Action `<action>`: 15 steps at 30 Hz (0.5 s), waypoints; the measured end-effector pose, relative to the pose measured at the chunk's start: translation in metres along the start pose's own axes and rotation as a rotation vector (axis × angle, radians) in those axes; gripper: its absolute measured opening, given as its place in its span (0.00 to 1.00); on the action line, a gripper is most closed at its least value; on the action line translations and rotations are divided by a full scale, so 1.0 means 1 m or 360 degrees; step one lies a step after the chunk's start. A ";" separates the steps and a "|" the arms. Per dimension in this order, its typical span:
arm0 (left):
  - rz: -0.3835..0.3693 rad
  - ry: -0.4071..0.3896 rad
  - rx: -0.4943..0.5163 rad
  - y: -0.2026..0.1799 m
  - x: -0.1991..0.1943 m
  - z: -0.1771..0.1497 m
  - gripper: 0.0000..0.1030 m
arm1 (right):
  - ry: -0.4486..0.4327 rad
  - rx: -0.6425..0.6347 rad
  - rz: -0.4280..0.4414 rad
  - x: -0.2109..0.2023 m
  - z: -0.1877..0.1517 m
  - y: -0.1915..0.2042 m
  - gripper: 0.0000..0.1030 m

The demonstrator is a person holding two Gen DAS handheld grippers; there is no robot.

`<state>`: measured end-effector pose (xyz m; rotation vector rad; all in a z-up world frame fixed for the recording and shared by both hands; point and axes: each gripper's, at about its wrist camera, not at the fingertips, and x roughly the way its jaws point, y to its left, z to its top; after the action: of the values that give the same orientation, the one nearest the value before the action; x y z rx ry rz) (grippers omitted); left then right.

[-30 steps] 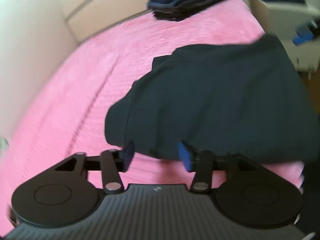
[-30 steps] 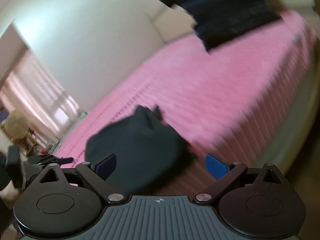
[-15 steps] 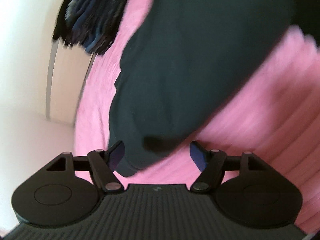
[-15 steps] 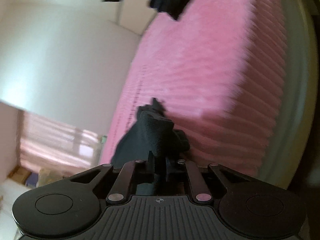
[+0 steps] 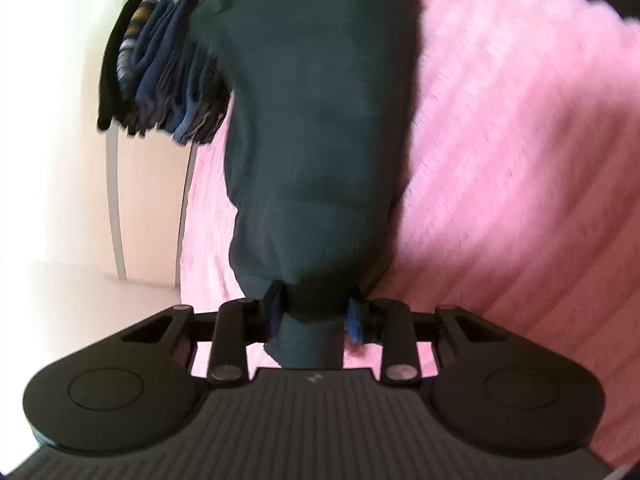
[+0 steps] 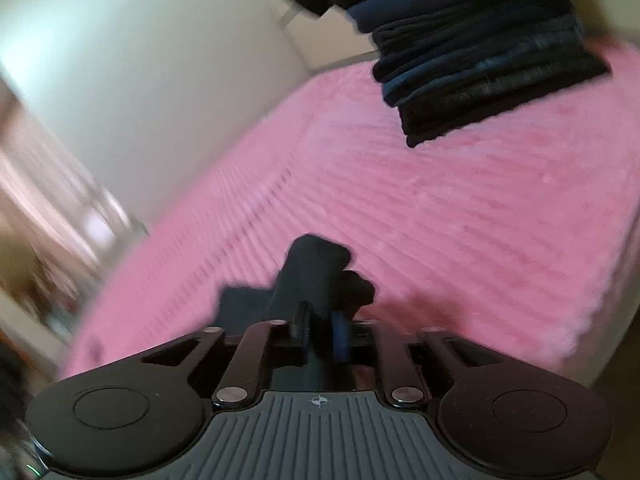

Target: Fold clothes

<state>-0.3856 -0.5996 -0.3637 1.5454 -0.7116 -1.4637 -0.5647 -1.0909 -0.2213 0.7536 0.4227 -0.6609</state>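
A dark navy garment (image 5: 316,128) stretches away from my left gripper (image 5: 314,314) across the pink bedspread (image 5: 520,184). That gripper is shut on a bunched edge of the cloth, which fills the space between its blue pads. In the right wrist view my right gripper (image 6: 320,330) is shut on another bunched part of the same dark garment (image 6: 320,272), which pokes up just beyond the fingertips above the pink bedspread (image 6: 460,216). How the cloth runs between the two grippers is hidden.
A stack of folded dark and blue clothes (image 6: 480,48) sits on the far end of the bed, also seen as the clothes stack (image 5: 160,76) beside a pale headboard (image 5: 148,208). White wall (image 6: 140,60) lies left; the bed's edge (image 6: 600,340) drops off at right.
Both grippers went from open to shut on the dark garment, the right one first. The left view swung so the garment now hangs lengthwise ahead of it; the right view tilted toward the stack.
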 end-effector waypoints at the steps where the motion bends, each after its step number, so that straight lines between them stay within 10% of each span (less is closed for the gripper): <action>1: -0.0002 0.0006 -0.0034 0.001 -0.002 0.000 0.27 | -0.0001 -0.0134 -0.0039 -0.004 -0.009 0.009 0.66; 9: -0.0061 0.0051 -0.0242 0.012 -0.016 -0.002 0.29 | 0.0188 -0.1381 0.0123 -0.046 -0.152 0.104 0.71; 15: -0.0033 -0.0001 -0.0229 0.010 -0.034 0.005 0.57 | 0.0284 -0.2085 -0.0155 -0.007 -0.214 0.121 0.70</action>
<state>-0.3943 -0.5765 -0.3382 1.4461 -0.5795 -1.4973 -0.5123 -0.8639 -0.3000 -0.4632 0.9164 -0.2824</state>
